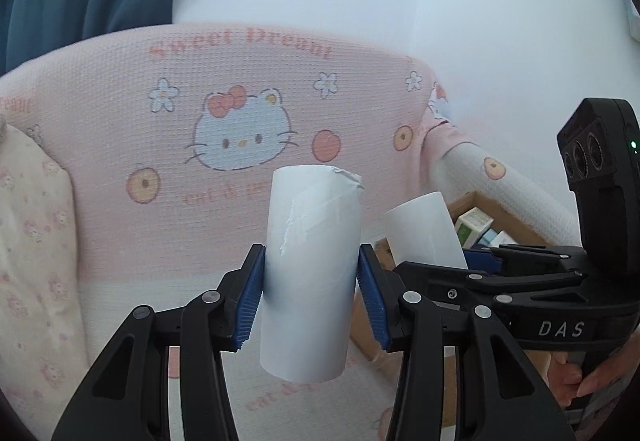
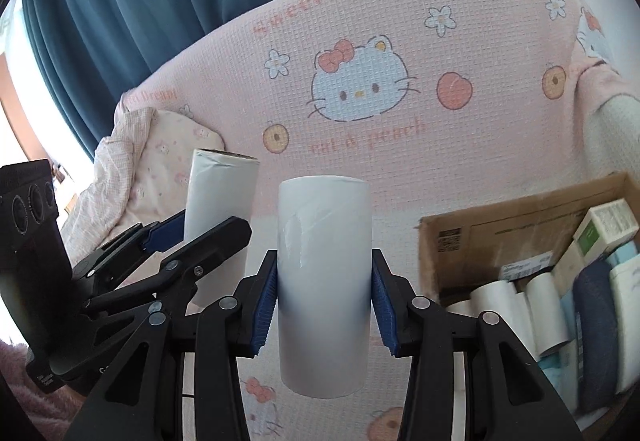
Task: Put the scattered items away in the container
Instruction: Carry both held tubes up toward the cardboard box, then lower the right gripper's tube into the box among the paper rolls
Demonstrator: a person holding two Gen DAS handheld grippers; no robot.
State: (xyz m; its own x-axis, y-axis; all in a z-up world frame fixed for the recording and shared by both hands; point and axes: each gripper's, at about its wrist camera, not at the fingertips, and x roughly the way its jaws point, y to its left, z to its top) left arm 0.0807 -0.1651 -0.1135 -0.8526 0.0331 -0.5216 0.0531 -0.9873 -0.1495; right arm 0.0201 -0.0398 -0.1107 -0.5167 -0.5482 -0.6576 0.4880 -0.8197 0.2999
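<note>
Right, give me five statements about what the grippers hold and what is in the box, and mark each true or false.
1. The left gripper holds a white roll upright in its jaws. True.
2. The right gripper is empty. False: its jaws are shut on a second white roll.
3. The cardboard box already holds several white rolls and small cartons. True.
4. The sofa cover behind the rolls is plain grey. False: it is pink, printed with a cartoon cat, flowers and peaches.
5. The box stands to the left of both grippers. False: it is to their right in both views.
</note>
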